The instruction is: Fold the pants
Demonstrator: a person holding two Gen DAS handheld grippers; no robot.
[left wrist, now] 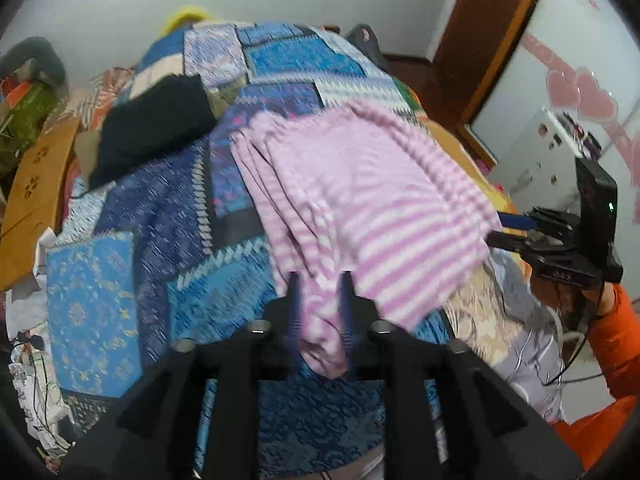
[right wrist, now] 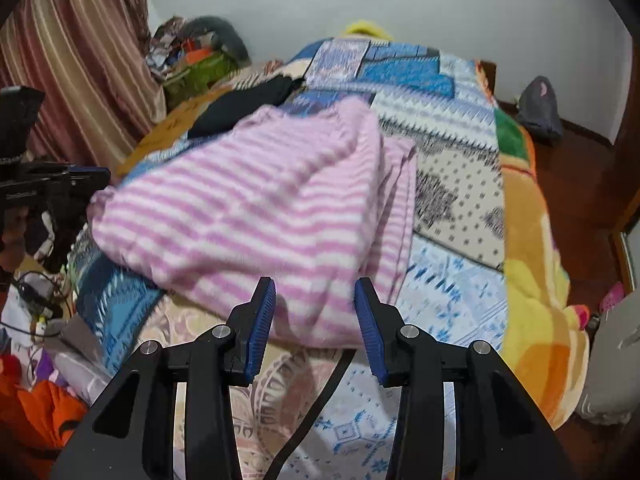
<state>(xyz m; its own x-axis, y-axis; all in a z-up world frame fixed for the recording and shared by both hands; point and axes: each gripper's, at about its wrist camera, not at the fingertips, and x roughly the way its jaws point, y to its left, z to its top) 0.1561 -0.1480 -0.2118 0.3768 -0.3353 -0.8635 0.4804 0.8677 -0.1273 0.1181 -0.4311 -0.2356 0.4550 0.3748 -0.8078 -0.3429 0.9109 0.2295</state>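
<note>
The pink and white striped pants [left wrist: 360, 200] lie bunched in folds on the patchwork quilt [left wrist: 120, 280], with one corner reaching toward me. My left gripper [left wrist: 320, 300] hangs over that near corner. A hanging fold sits loosely between its blue pads, which stand a little apart from it. In the right wrist view the pants [right wrist: 260, 208] spread across the middle of the bed. My right gripper [right wrist: 316, 312] is open just short of their near edge, with nothing between its fingers. Each gripper shows at the side of the other's view: the right one [left wrist: 560, 240], the left one [right wrist: 60, 184].
A black garment [left wrist: 156, 128] lies on the quilt beyond the pants. A carved wooden board [left wrist: 36, 184] and clutter with cables [right wrist: 32, 292] line one side of the bed. A grey bag [right wrist: 540, 104] sits on the wooden floor. An orange sleeve [left wrist: 612, 340] holds the right gripper.
</note>
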